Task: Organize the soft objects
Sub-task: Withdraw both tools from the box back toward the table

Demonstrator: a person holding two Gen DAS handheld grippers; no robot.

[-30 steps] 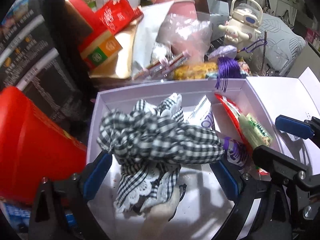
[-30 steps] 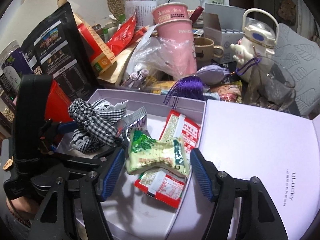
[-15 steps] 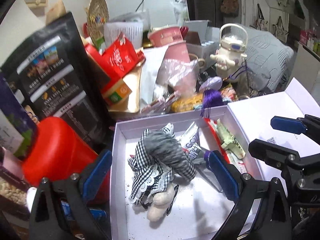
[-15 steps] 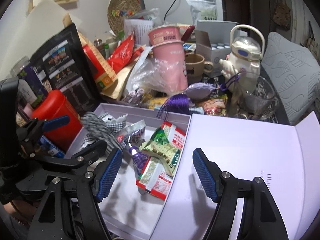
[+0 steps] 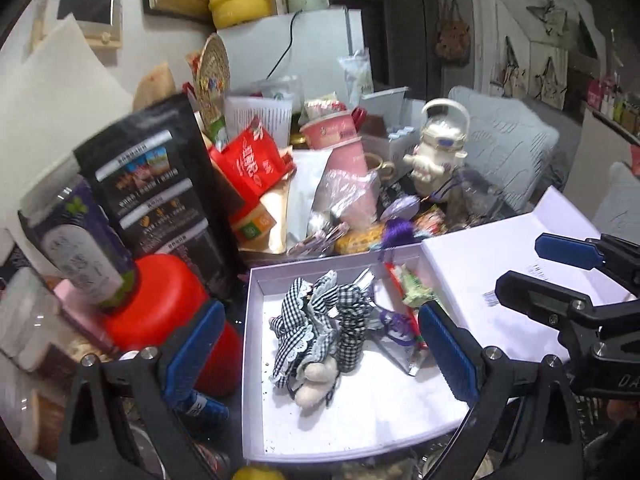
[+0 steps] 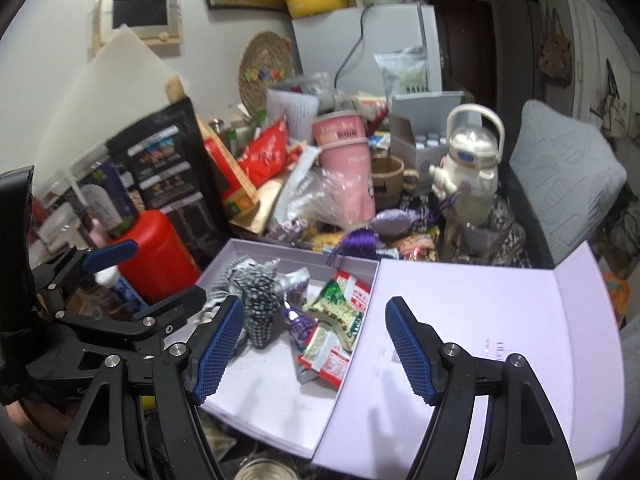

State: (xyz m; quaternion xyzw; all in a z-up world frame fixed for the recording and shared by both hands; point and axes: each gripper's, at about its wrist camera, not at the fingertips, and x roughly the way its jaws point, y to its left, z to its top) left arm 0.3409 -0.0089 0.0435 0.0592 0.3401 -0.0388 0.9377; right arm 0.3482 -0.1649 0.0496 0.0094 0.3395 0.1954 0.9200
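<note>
Both our left gripper [image 5: 320, 350] and right gripper [image 6: 314, 346] hang empty with jaws wide apart above the open white box [image 5: 252, 360], where the checked black-and-white cloth doll [image 5: 320, 332] lies at its far left beside snack packets [image 6: 336, 320].

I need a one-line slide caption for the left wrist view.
Open left tool above a lavender box holding a checkered doll and snack packets.
</note>
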